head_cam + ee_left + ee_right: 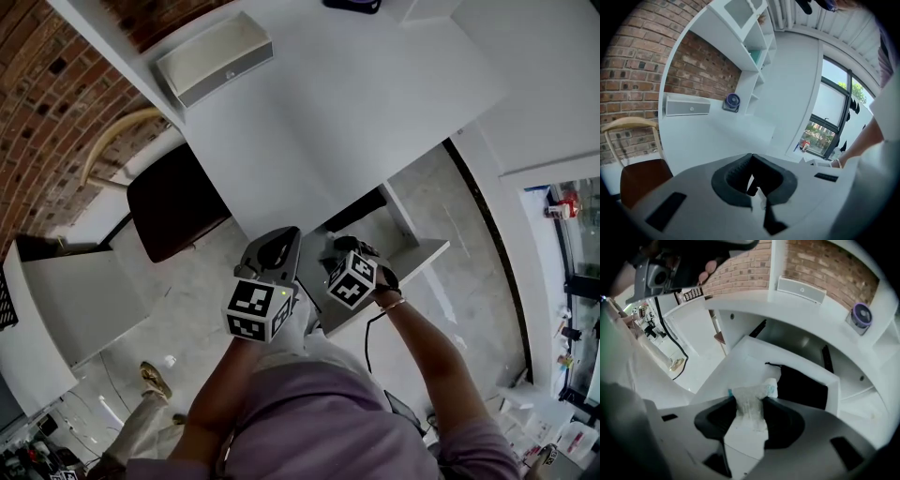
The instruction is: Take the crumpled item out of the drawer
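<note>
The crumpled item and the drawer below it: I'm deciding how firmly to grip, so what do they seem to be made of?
Crumpled item: thin paper or plastic film, perhaps a wrapper; white, matte, finely wrinkled, with teal print at its edges.
Drawer: probably painted or laminated board; flat white panels with a smooth, low-sheen surface and crisp edges.

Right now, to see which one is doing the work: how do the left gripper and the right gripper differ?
The right gripper is shut on the crumpled item; the left gripper is shut on nothing. The right gripper faces down over the open drawer; the left gripper faces across the desk. Both have dark jaws.
</note>
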Available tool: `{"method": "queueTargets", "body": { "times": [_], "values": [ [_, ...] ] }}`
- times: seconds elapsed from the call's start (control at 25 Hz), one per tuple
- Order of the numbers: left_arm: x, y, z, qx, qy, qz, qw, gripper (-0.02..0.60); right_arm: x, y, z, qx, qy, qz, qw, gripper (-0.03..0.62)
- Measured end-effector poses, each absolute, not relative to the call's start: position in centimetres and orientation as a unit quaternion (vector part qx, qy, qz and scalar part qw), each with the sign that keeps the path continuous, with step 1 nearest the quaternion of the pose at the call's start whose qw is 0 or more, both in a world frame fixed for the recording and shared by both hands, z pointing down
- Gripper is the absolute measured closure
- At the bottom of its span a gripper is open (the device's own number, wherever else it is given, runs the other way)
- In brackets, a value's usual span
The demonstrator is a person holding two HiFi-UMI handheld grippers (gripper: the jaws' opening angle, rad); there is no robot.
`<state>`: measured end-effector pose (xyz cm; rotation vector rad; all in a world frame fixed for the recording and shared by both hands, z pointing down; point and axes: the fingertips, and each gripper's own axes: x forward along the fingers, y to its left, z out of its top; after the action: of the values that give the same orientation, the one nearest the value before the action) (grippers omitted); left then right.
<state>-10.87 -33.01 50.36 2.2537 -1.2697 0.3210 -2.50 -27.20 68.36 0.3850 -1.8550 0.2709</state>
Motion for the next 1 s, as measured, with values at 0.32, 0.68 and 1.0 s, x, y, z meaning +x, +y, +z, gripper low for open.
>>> {"method": "queueTargets", "body": {
  "times": [0.32,0.68,1.0],
  "values": [
    [-8.5,-32.0,49.7,0.845,-0.451,0.124,0.258,0.580,-2.2,-26.7,63.6,0.209,-0.821,0.124,0.516,0.407],
    [-6.3,-31.2,48.9,0.861,-0.426,0.128,0.248,0.580,-0.8,-27.3,57.8,0.297,-0.836,0.154,0.435,0.407],
    [-4.4,-30.3,47.9,0.874,-0.406,0.133,0.232,0.580,1.9,-27.1,53.9,0.363,-0.833,0.153,0.388,0.407]
  ]
}}
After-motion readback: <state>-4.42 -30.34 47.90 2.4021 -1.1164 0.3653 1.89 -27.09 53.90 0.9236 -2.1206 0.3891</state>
